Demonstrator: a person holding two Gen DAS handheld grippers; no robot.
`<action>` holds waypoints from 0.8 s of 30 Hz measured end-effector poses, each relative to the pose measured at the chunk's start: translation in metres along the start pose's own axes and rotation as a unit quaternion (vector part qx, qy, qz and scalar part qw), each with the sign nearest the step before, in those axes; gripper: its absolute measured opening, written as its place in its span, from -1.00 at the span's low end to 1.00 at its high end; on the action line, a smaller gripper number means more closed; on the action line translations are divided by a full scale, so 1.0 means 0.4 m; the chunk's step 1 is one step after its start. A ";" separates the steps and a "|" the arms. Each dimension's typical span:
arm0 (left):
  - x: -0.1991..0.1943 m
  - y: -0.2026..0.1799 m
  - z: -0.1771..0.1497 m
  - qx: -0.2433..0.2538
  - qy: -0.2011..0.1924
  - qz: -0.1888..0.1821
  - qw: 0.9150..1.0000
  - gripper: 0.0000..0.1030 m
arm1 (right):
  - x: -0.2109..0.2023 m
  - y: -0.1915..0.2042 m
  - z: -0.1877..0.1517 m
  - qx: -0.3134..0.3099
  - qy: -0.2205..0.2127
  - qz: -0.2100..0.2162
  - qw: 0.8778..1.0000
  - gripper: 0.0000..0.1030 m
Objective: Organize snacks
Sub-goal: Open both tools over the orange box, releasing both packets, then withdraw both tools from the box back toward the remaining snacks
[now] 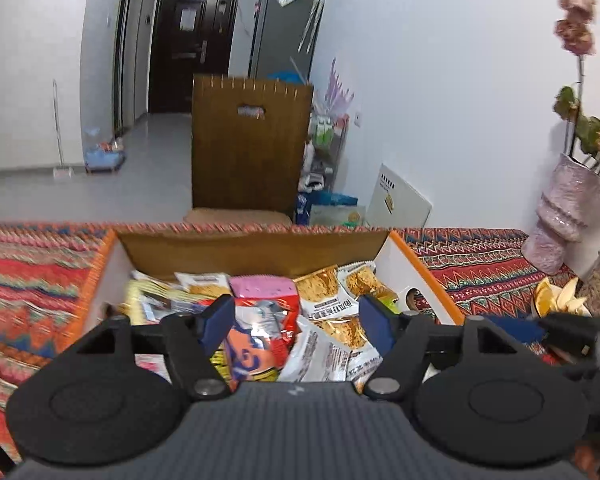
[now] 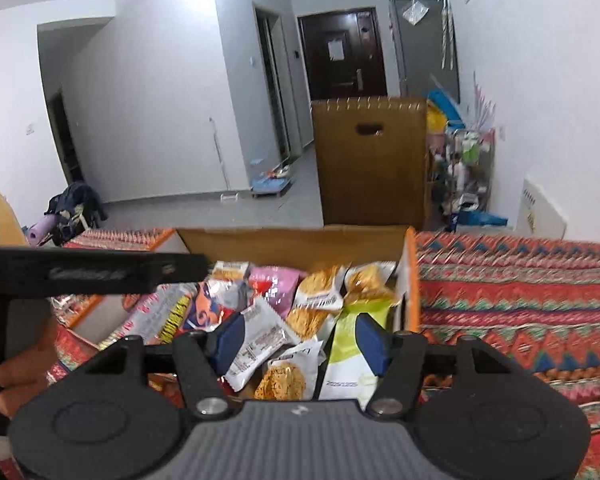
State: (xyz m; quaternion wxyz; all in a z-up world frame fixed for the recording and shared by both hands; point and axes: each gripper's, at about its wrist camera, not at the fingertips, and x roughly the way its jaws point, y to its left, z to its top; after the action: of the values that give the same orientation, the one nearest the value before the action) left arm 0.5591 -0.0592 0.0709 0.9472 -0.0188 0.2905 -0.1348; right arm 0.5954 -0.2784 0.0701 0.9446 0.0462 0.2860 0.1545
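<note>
Snack packets (image 1: 260, 320) heaped in orange-edged box (image 1: 424, 272) mid-frame, my left gripper (image 1: 296, 320) and right gripper (image 2: 300, 340) both spread empty above, green pouch (image 2: 352, 344) stamped 2025, other print unreadable.

One cardboard box (image 1: 256, 252) with orange-edged sides, on one patterned cloth (image 1: 472, 264). Inside it a heap of snack packets, overlapping, so exact total unclear. Countable in the left wrist view: one pink packet (image 1: 262, 286), one red-and-blue packet (image 1: 256, 328), about three white packets with golden crisps pictured (image 1: 328, 296). Right wrist view adds one green-and-white packet (image 2: 350, 344) and one yellow-lettered packet (image 2: 172, 316). Two grippers: left (image 1: 296, 320), right (image 2: 300, 340). One vase (image 1: 564, 212) with flowers. One tall brown carton (image 1: 252, 144) on the floor.
</note>
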 end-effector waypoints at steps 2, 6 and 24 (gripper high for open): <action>-0.062 -0.012 0.003 0.019 -0.009 0.008 1.000 0.43 | -0.059 0.012 0.011 -0.010 -0.008 -0.004 1.000 0.20; -0.224 -0.026 -0.017 0.041 -0.030 0.011 0.999 0.66 | -0.191 0.050 0.015 -0.036 -0.025 -0.008 0.999 0.31; -0.866 -0.112 -0.336 0.104 -0.100 0.006 0.990 1.00 | -0.743 0.240 -0.232 -0.128 -0.065 0.001 0.990 0.75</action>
State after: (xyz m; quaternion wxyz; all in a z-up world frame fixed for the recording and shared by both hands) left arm 0.1980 -0.0042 0.1532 0.9691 0.0683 0.1787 -0.1558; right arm 0.2839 -0.2822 0.1661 0.9591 -0.0644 0.2018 0.1878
